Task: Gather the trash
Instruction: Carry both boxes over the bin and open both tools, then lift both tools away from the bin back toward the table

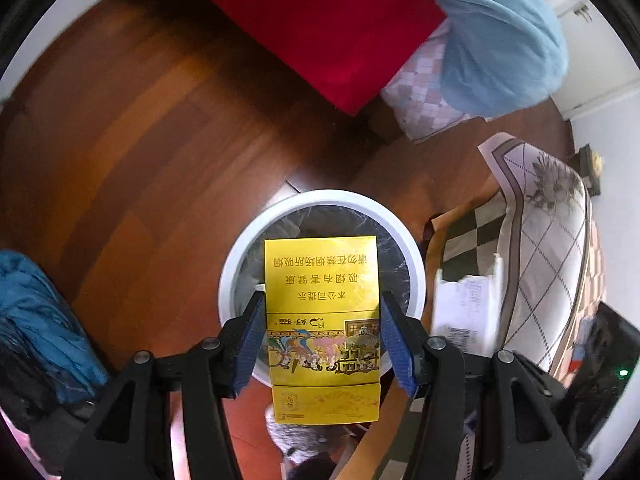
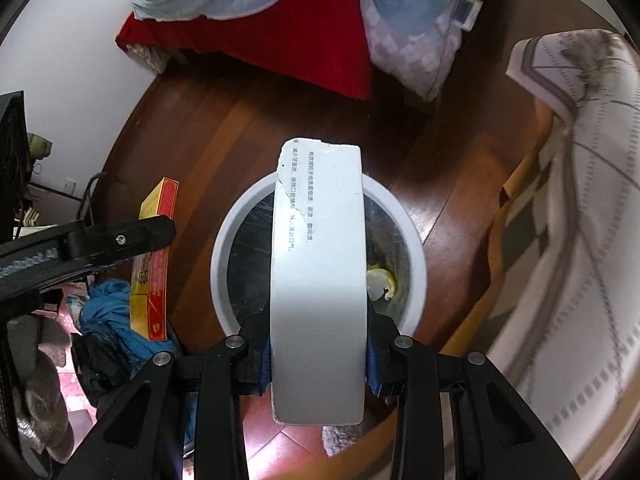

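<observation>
Pack (image 1: pixel 322 320) — glossy yellow, Chinese print.

A: What does the right gripper (image 2: pixel 318 354) hold?
B: A torn white box (image 2: pixel 320 280), pressed between its fingers, above the white bin (image 2: pixel 416 264).
A: Something inside the bin?
B: A yellowish scrap (image 2: pixel 382 280). At left, a yellow-red box (image 2: pixel 154 256).

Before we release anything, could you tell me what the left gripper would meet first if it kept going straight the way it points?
Probably the round white trash bin with its dark liner: the left gripper, shut on the yellow cigarette box, points into its opening. Depth is unclear.
</observation>
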